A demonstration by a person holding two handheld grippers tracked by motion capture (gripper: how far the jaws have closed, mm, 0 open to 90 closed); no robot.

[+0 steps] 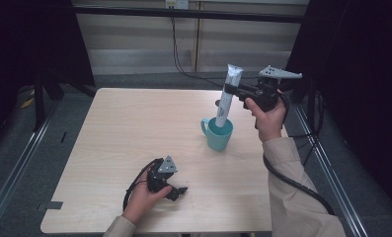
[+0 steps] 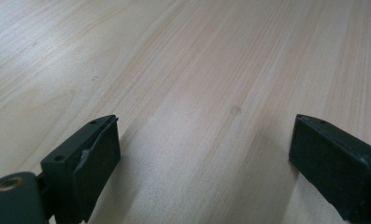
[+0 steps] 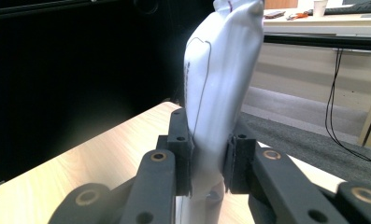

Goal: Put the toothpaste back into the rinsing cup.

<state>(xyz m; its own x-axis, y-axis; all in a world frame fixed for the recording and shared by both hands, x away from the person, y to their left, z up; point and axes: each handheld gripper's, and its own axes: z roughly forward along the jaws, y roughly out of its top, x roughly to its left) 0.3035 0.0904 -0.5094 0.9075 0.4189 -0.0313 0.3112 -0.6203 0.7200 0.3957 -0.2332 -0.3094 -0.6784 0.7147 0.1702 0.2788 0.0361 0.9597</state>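
Holding a white tube (image 1: 229, 94) upright-ish, the right tongs (image 1: 231, 91) are clamped on its upper-middle section, above the far right part of the surface (image 1: 134, 128). Tube leans slightly, crimped end up, lower end down inside a teal mug (image 1: 217, 133). Mug stands on the surface right of centre, handle facing left in the high view. Can't tell whether the tube's bottom touches the mug floor.

Right gripper view: both black jaws press flat against the tube (image 3: 218, 93) from either side, tube body pinched between the pads (image 3: 181, 154). Dark thin line runs down the tube's side. Right hand (image 1: 268, 116) grips the tool from behind, cable trailing down past the sleeve.

Left tongs (image 1: 177, 190) sit low at the near edge of the surface, well apart from the mug, held by the left hand (image 1: 141, 197). Left gripper view: jaws wide apart, nothing between them, just bare wood grain (image 2: 197, 84) under them.
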